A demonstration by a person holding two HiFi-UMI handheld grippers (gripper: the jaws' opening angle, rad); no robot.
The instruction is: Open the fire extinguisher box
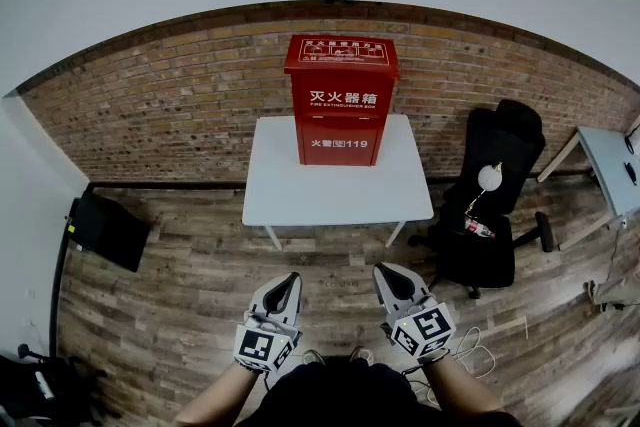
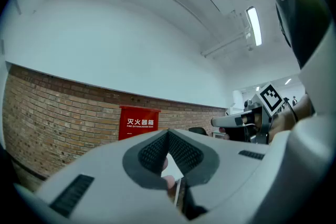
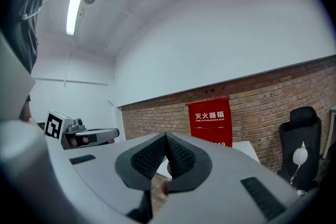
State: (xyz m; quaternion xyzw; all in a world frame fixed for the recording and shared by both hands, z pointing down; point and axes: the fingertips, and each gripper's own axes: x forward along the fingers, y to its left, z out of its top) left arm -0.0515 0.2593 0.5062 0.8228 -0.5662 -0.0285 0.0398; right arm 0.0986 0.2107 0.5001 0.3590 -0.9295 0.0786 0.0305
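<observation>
A red fire extinguisher box (image 1: pixel 341 99) stands upright on a small white table (image 1: pixel 337 187) against the brick wall, its lid down and its front panel shut. It also shows in the left gripper view as the red box (image 2: pixel 138 122) and in the right gripper view as the red box (image 3: pixel 210 119), far ahead. My left gripper (image 1: pixel 290 281) and right gripper (image 1: pixel 383 274) hover low near my body, well short of the table. Both are shut with nothing between the jaws. Each gripper sees the other: right gripper (image 2: pixel 220 121), left gripper (image 3: pixel 107 135).
A black office chair (image 1: pixel 490 205) carrying a white lamp-like object and a bottle stands right of the table. A black case (image 1: pixel 108 230) leans by the left wall. A light desk corner (image 1: pixel 612 165) is at far right. Wooden floor lies between me and the table.
</observation>
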